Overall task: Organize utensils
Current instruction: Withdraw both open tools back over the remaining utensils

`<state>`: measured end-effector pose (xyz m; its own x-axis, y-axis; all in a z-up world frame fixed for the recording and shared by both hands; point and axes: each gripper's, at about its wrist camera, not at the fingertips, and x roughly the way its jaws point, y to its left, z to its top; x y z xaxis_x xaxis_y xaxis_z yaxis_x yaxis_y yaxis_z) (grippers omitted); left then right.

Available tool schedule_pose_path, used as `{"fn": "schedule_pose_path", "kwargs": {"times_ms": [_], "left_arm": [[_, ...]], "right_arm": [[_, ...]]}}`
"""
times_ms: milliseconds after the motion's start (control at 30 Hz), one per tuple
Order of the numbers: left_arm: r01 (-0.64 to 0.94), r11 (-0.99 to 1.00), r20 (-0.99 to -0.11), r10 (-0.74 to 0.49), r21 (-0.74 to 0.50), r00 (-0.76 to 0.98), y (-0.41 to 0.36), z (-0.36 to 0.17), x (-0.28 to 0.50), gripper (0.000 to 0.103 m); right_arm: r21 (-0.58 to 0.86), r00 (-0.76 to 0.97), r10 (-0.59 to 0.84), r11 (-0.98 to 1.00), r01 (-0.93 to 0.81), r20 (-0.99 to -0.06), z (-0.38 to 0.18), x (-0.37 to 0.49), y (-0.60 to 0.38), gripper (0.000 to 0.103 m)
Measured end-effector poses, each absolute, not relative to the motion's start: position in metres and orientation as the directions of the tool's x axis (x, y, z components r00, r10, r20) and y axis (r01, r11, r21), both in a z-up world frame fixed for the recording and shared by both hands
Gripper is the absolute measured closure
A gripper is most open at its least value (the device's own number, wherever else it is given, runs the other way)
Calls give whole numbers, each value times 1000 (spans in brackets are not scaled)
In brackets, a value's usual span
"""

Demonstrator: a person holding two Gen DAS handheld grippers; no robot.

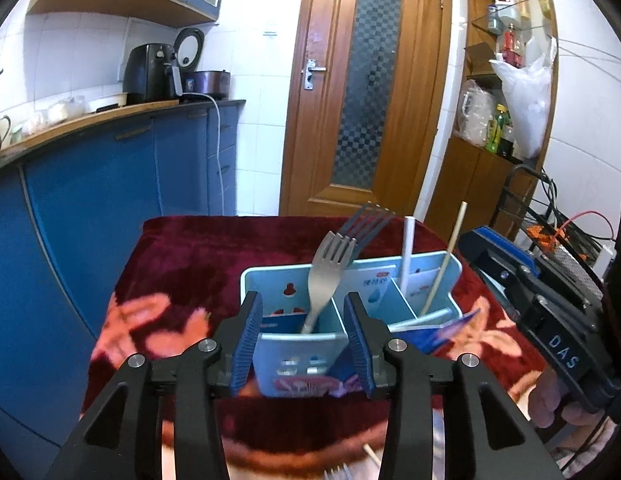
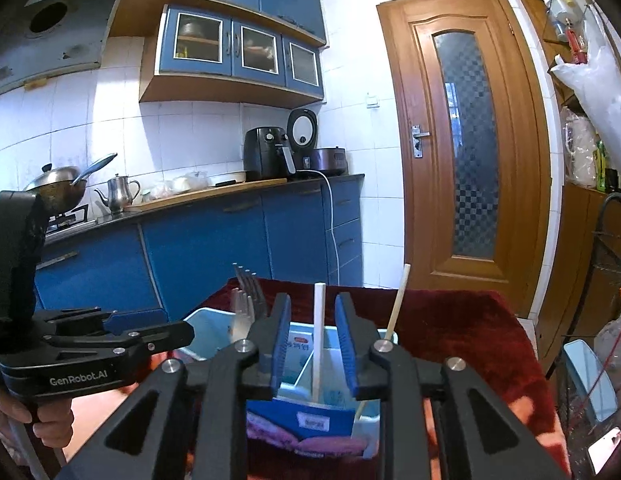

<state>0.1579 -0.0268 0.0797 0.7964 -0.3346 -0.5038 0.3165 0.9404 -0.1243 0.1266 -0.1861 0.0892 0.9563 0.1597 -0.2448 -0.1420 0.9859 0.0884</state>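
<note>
Standing upright in the left compartment of a light-blue organizer (image 1: 270,280), a silver fork (image 1: 324,276) is seen with a darker fork (image 1: 370,216) behind it; its long axis runs near vertical, tines up. A white straw (image 2: 319,344) occupies the middle compartment and a wooden chopstick (image 1: 444,264) leans in the right one. The left gripper (image 1: 304,344) fingers are parted moderately to either side of the silver fork's handle, not pressing it. The right gripper (image 2: 312,344) fingers stand narrowly apart around the straw, untouched. The organizer rests on a bench draped in dark red cloth (image 1: 182,264). More utensils lie blurred at the near edge, judged still unsorted.
</note>
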Motion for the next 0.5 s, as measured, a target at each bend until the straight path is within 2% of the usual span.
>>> {"fn": "schedule_pose_path", "kwargs": {"times_ms": [333,500], "left_arm": [[324,939,-546,-334,-118,769,-21,86,115,58],[319,942,-571,-319,-104,756,-22,83,96,57]], "right_arm": [[69,941,167,986,-153,-294,98,82,-178,77],[59,925,153,988,-141,-349,96,65,-176,77]]}}
